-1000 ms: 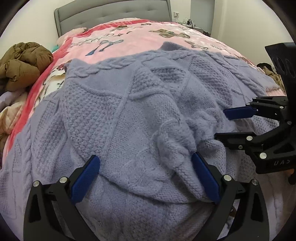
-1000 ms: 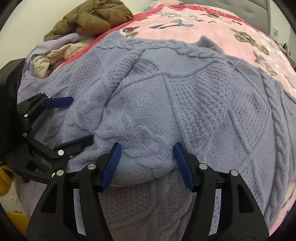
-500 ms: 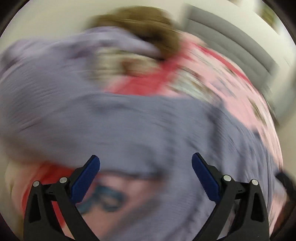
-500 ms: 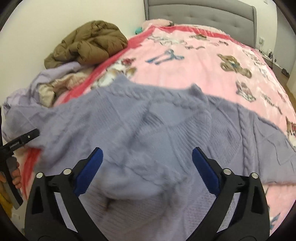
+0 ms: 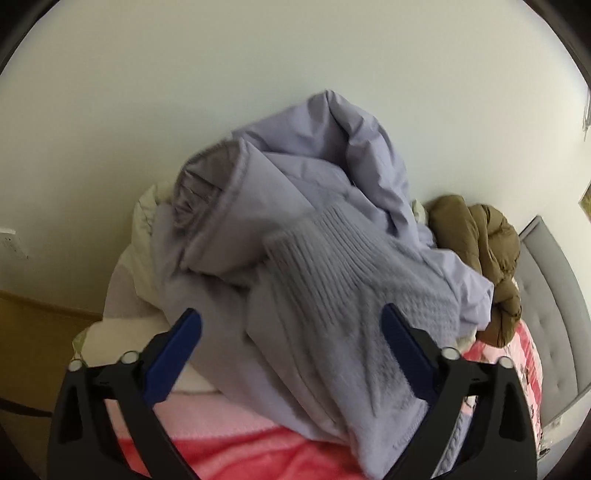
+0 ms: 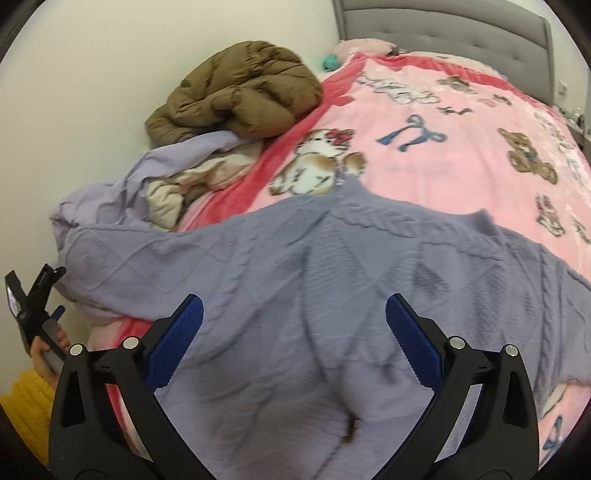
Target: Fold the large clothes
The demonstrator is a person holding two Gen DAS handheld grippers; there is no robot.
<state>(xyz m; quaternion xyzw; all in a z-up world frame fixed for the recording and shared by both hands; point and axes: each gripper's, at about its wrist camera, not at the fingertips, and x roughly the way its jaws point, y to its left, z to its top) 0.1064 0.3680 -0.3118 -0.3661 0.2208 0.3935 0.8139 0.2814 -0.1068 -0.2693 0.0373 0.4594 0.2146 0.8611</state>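
Note:
A lilac cable-knit sweater (image 6: 332, 277) lies spread across the pink blanket (image 6: 461, 147), one sleeve trailing left toward the wall. My right gripper (image 6: 293, 298) hovers open above the sweater's body, its pads clear of the knit. In the left wrist view that sleeve (image 5: 351, 288), with its ribbed cuff, drapes over a pile of clothes. My left gripper (image 5: 290, 312) faces it with jaws wide and closing; the sleeve lies between them, and the pads do not press on it. The left gripper (image 6: 37, 306) also shows at the far left of the right wrist view, in a hand with a yellow sleeve.
A smooth lilac garment (image 5: 332, 155) and cream clothes are heaped against the white wall. A brown puffer jacket (image 6: 240, 85) sits further up the bed's left edge. The grey padded headboard (image 6: 443, 29) closes the far end.
My left gripper swung left off the sweater's body, rolled over, and now faces the sleeve on the pile. My right gripper opened, let go of the bunched knit and rose.

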